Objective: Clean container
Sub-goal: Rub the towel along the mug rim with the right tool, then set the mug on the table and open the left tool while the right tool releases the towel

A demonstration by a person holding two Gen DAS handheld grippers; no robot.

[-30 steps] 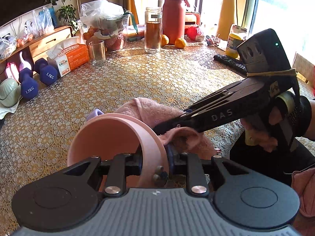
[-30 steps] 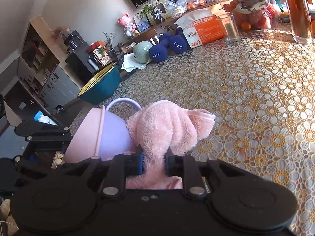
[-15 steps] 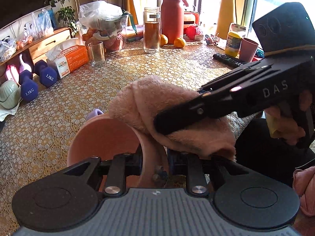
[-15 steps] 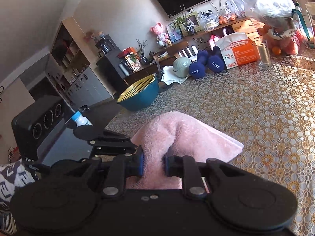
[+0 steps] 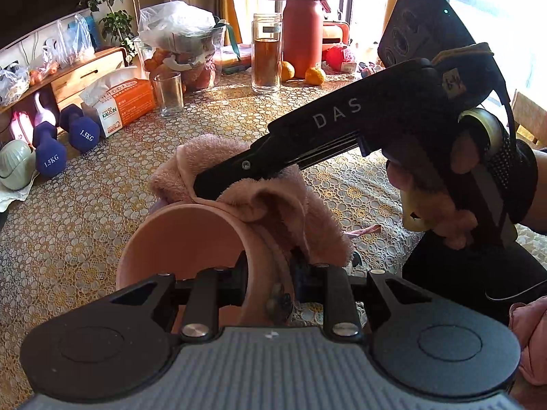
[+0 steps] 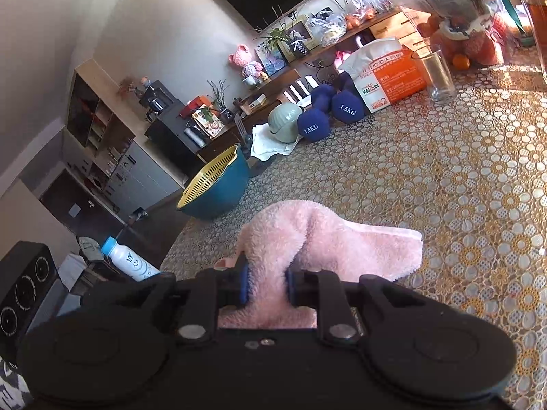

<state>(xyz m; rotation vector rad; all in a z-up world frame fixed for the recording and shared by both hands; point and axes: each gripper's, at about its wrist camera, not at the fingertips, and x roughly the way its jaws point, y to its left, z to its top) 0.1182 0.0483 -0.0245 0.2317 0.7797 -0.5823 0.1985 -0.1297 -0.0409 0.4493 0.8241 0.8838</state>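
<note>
A pink round container (image 5: 191, 239) lies tilted on its side over the lace tablecloth, and my left gripper (image 5: 268, 273) is shut on its rim. A fluffy pink towel (image 5: 273, 205) drapes over the rim's upper right edge and hangs down outside it. My right gripper (image 5: 205, 184) comes in from the right, held by a person's hand (image 5: 444, 205), and is shut on that towel. In the right wrist view the towel (image 6: 328, 239) bulges out between the right gripper's (image 6: 266, 287) blue pads. The container does not show there.
Along the table's far side stand an empty glass (image 5: 169, 94), an orange tissue box (image 5: 119, 106), blue dumbbells (image 5: 51, 150), a jar of tea (image 5: 266, 58) and a red flask (image 5: 302, 30). A teal bowl with a yellow strainer (image 6: 218, 184) sits near the table's left edge.
My right gripper lifted the towel from behind the container up over its rim, and the towel now drapes on the rim. The container dropped out of the right wrist view. The left gripper stayed still.
</note>
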